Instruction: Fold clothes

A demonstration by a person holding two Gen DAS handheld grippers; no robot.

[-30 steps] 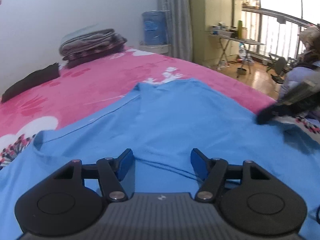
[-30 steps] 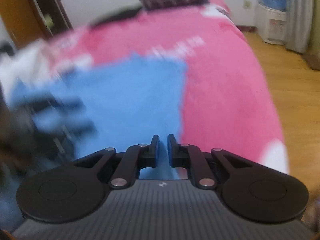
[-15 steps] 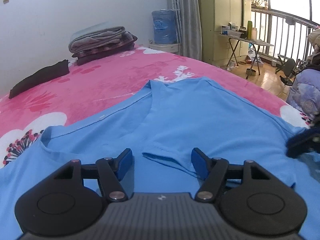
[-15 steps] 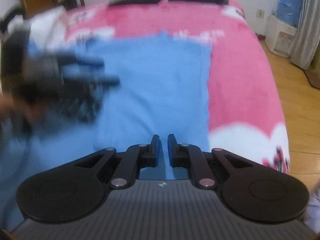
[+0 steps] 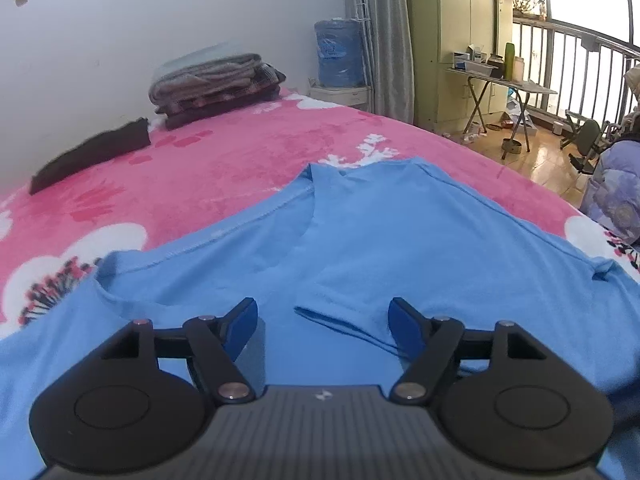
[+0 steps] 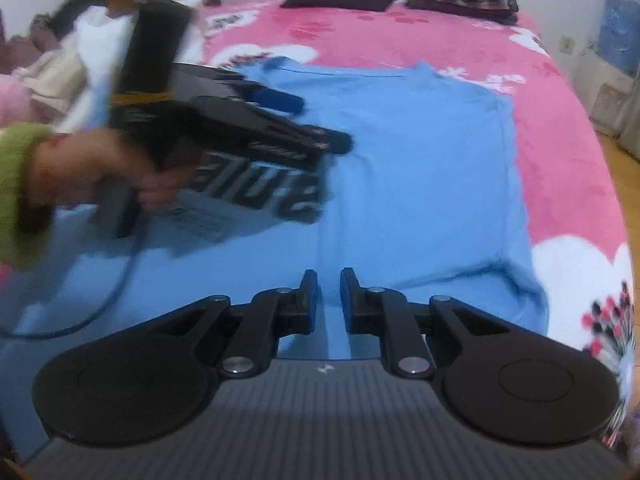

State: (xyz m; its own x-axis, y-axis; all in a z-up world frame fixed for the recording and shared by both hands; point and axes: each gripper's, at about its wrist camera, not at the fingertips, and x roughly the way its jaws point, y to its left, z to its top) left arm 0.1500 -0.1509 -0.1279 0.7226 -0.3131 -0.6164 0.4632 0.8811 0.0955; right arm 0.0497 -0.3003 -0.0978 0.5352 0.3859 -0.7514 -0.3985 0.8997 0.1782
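A light blue T-shirt (image 5: 400, 240) lies spread on the pink flowered bedspread (image 5: 200, 168), with one side folded over the middle. My left gripper (image 5: 323, 322) is open and empty just above the shirt, its fingers either side of a folded sleeve edge (image 5: 340, 324). In the right wrist view the shirt (image 6: 420, 168) fills the middle and the left gripper (image 6: 280, 120) hovers over its left part. My right gripper (image 6: 329, 300) has its jaws nearly together, a narrow gap showing, holding nothing, above the shirt's near edge.
A stack of folded clothes (image 5: 216, 80) and a black folded garment (image 5: 88, 156) lie at the head of the bed by the wall. A pile of clothes (image 6: 52, 76) sits at the left in the right wrist view. The bed edge and wooden floor (image 6: 624, 184) are on the right.
My right gripper has drawn back toward the shirt's near edge and left the left wrist view, its jaws parting slightly. The left gripper stayed open over the folded sleeve.
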